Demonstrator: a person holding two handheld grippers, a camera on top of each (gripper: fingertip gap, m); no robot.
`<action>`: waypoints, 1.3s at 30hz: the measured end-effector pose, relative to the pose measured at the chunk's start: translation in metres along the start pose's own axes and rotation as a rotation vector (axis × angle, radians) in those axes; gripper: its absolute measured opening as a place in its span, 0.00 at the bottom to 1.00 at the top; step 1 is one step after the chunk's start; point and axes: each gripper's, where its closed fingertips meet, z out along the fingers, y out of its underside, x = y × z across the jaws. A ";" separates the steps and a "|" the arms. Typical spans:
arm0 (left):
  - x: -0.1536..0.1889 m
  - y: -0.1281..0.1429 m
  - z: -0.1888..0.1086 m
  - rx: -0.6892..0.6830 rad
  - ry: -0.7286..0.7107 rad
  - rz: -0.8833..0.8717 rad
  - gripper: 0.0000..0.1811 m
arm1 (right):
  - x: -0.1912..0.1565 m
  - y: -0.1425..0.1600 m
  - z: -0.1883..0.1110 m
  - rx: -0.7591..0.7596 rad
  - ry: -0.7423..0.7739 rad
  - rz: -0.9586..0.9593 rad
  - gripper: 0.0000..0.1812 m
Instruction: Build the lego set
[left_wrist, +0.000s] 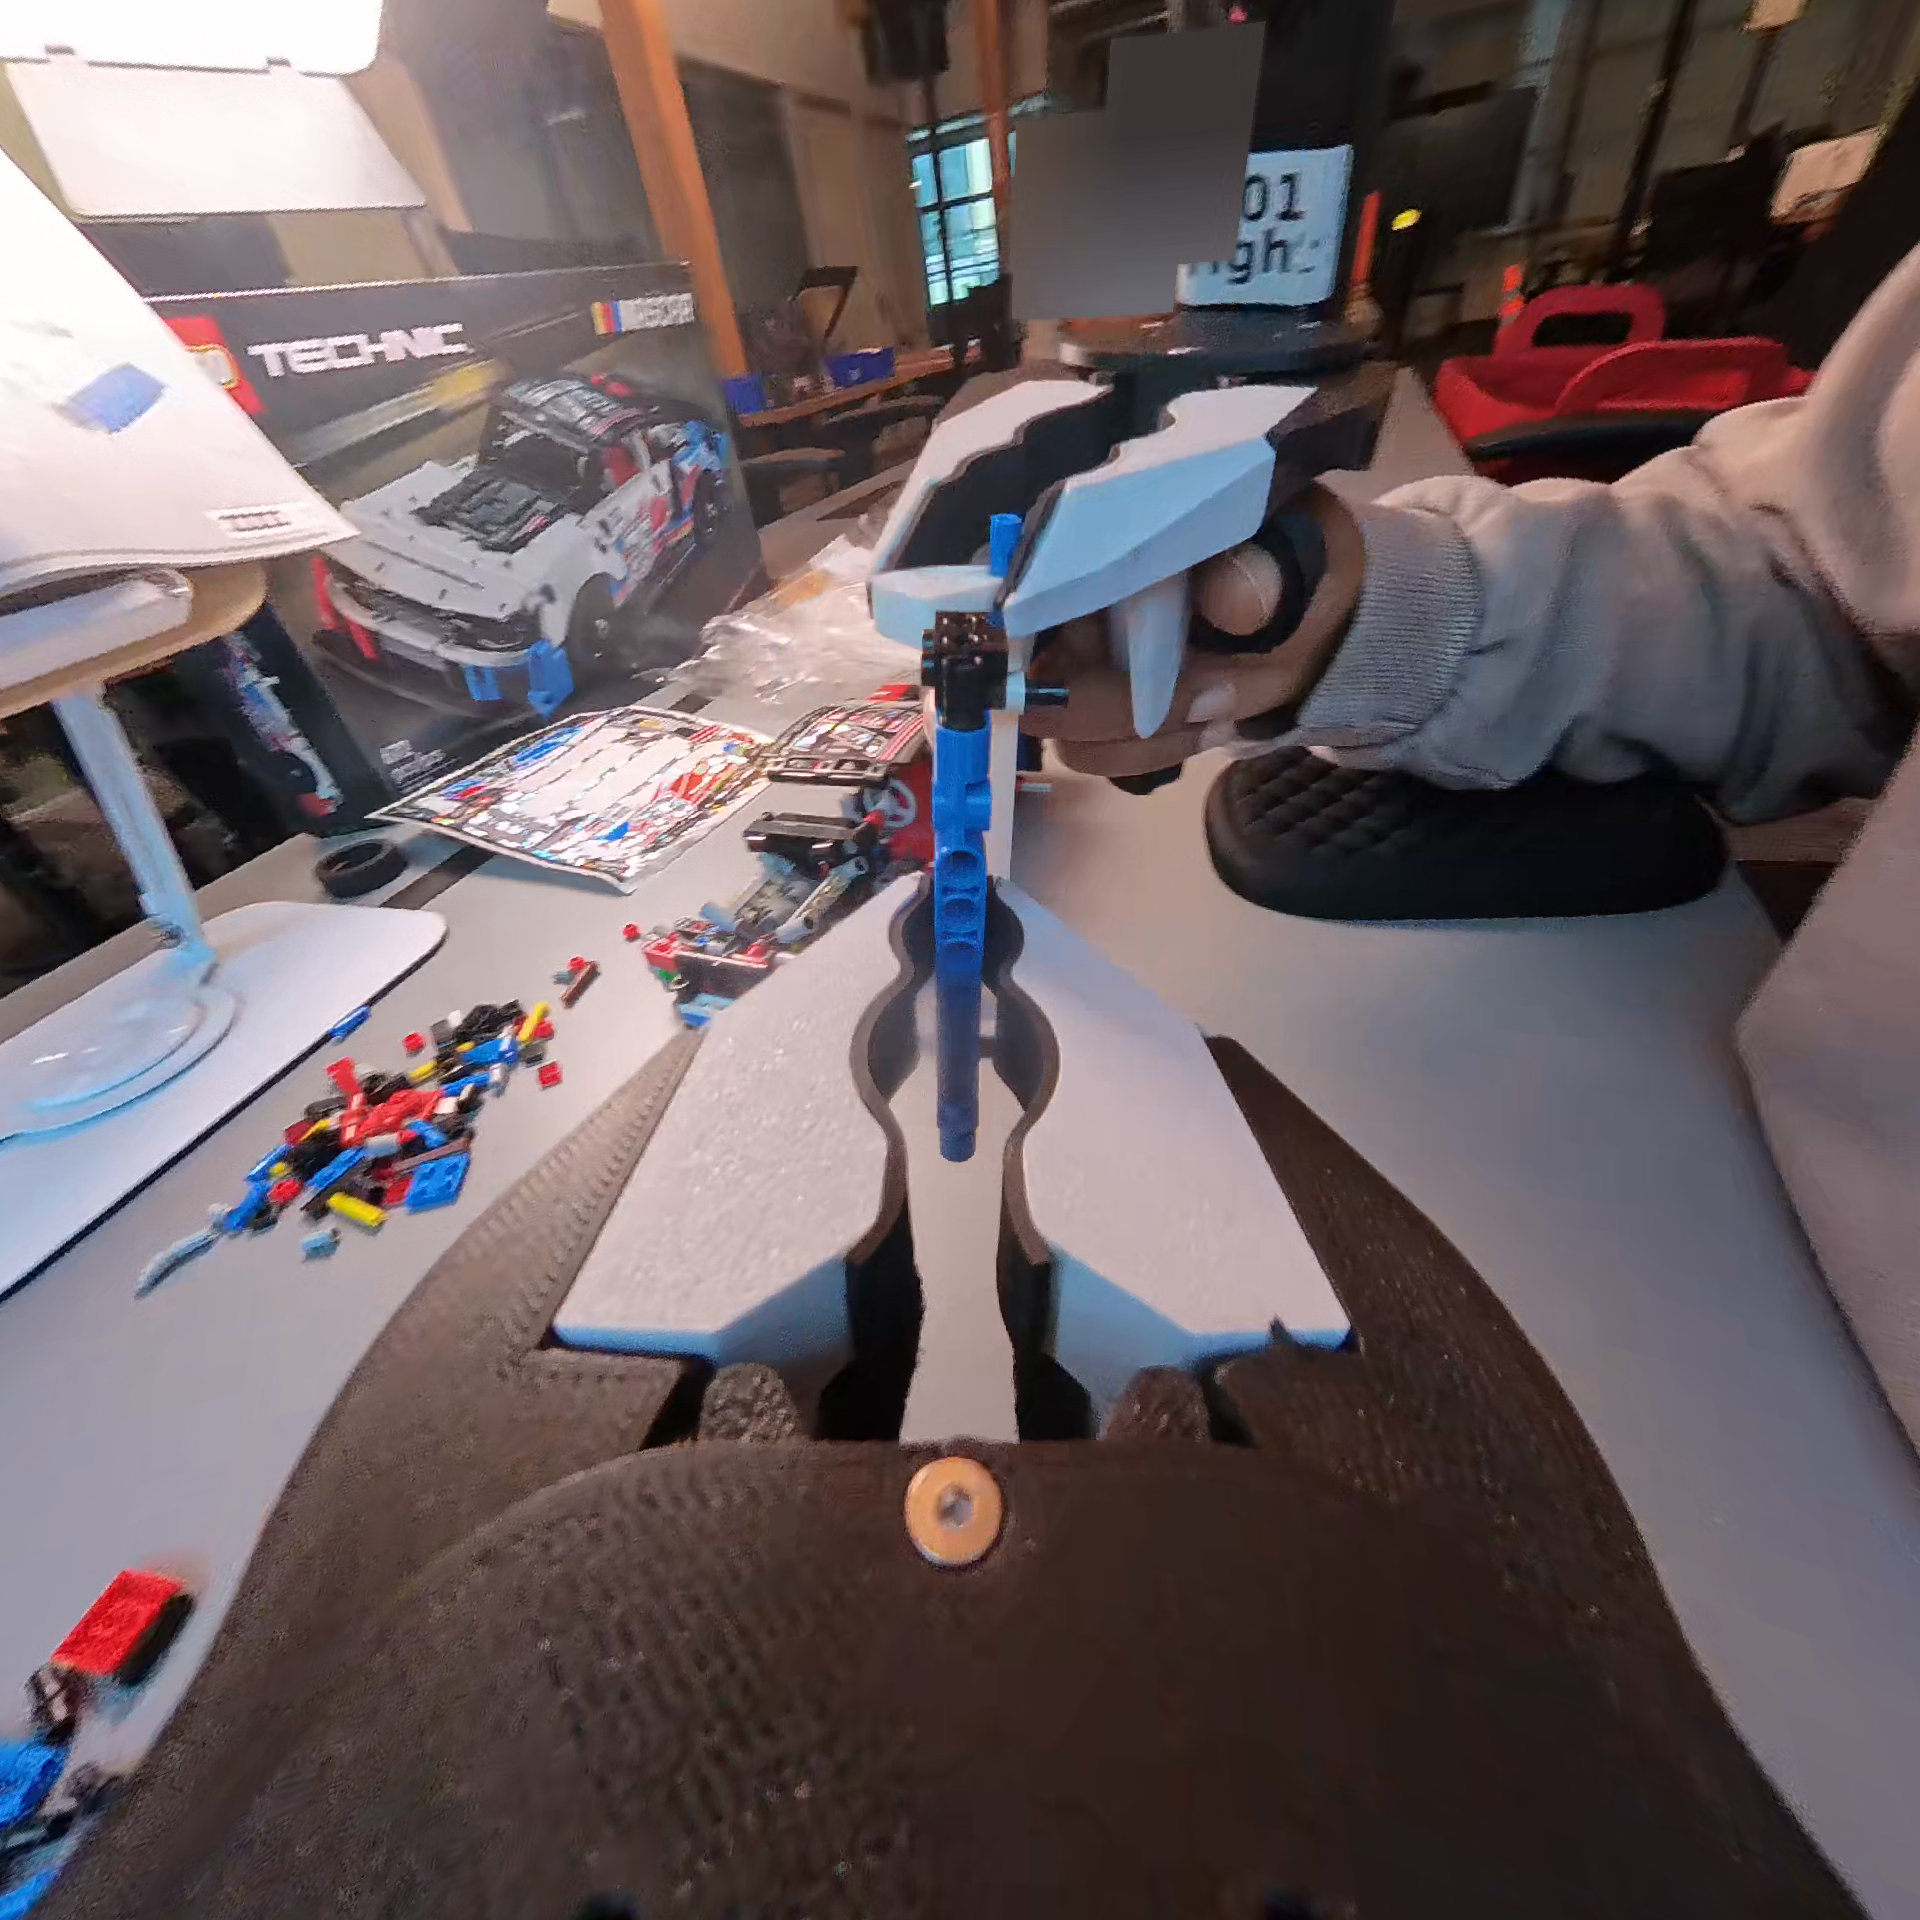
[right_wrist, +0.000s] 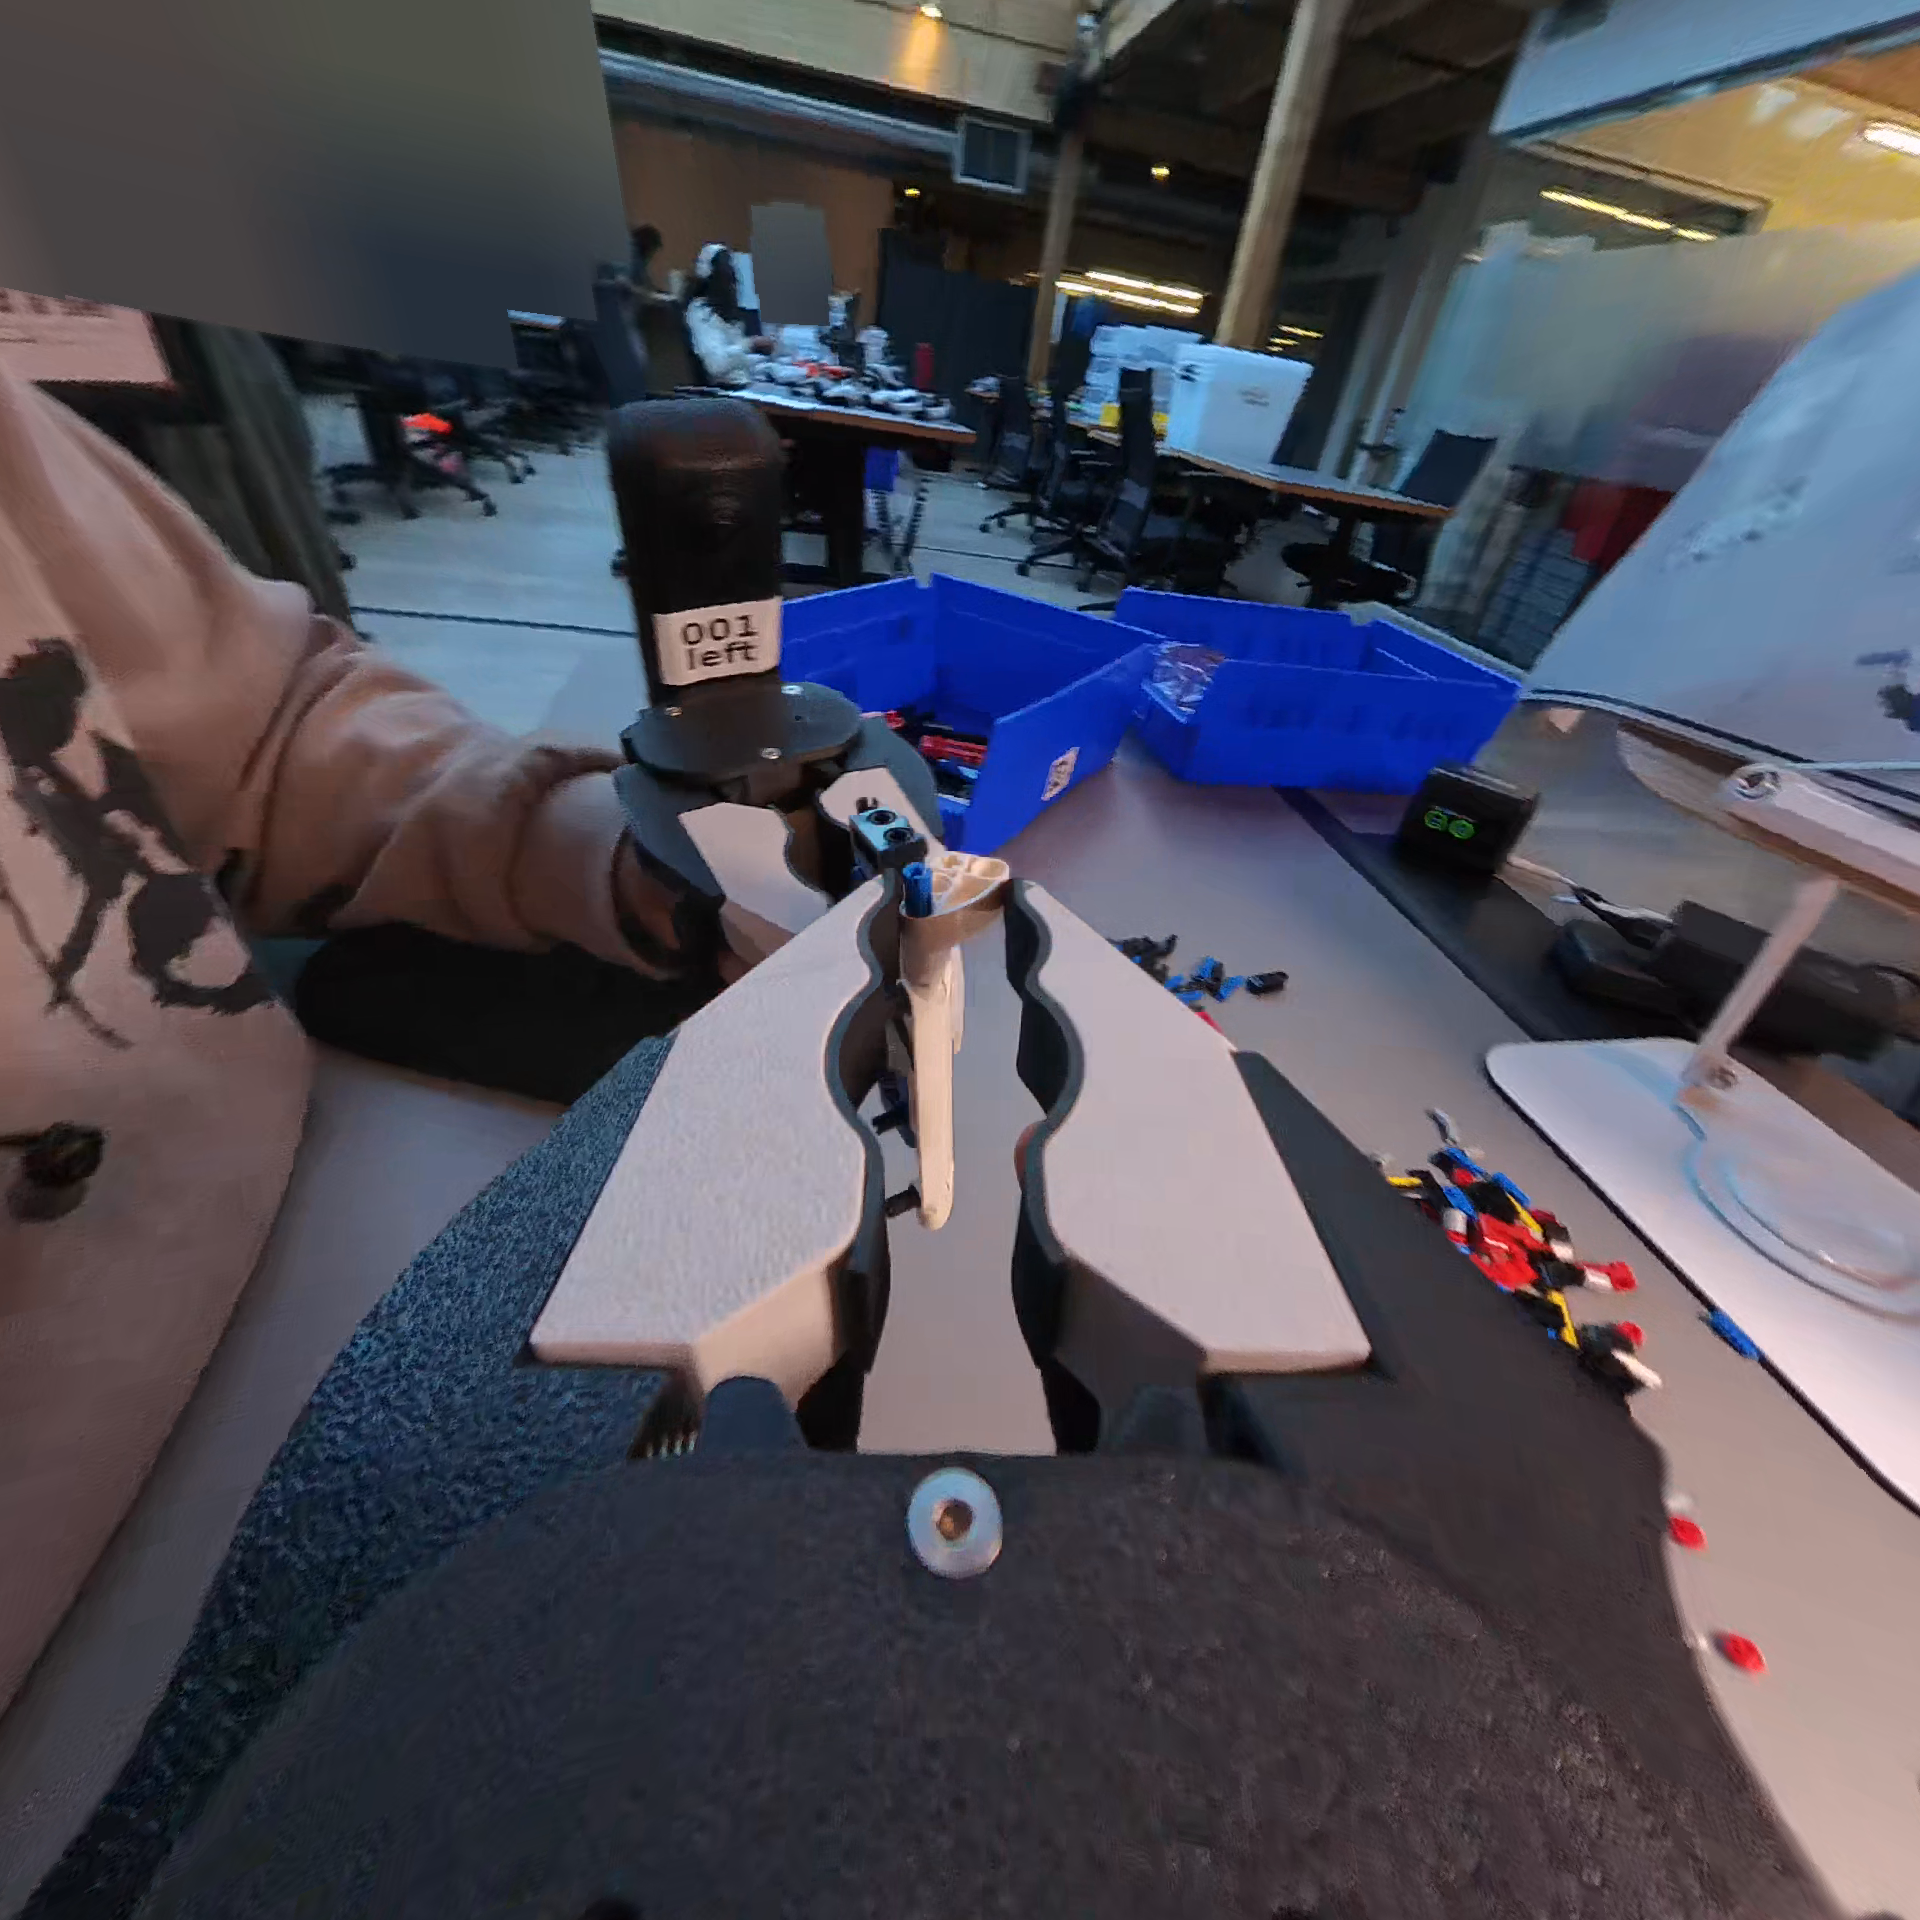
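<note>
Plastic beams this light and stiff take a firm pinch on their flat sides, though pin joints may pop under twisting. Held above the table (left_wrist: 1455, 1091), the left gripper (left_wrist: 954, 914) clamps the blue beam (left_wrist: 956, 935); the right gripper (right_wrist: 951, 894) clamps the white beam (right_wrist: 930, 1039) joined to it. Only the left wrist view shows the set box (left_wrist: 499, 499); only the right shows blue bins (right_wrist: 1299, 707).
</note>
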 end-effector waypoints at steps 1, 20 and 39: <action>0.004 0.000 0.000 0.002 0.037 -0.009 0.03 | -0.006 0.000 -0.002 -0.011 -0.061 -0.013 0.09; 0.033 0.005 -0.002 -0.018 0.277 -0.131 0.03 | -0.034 0.007 -0.006 -0.138 -0.462 -0.016 0.09; 0.016 0.008 -0.005 -0.039 0.111 0.014 0.03 | -0.028 0.009 0.010 -0.146 -0.342 -0.049 0.07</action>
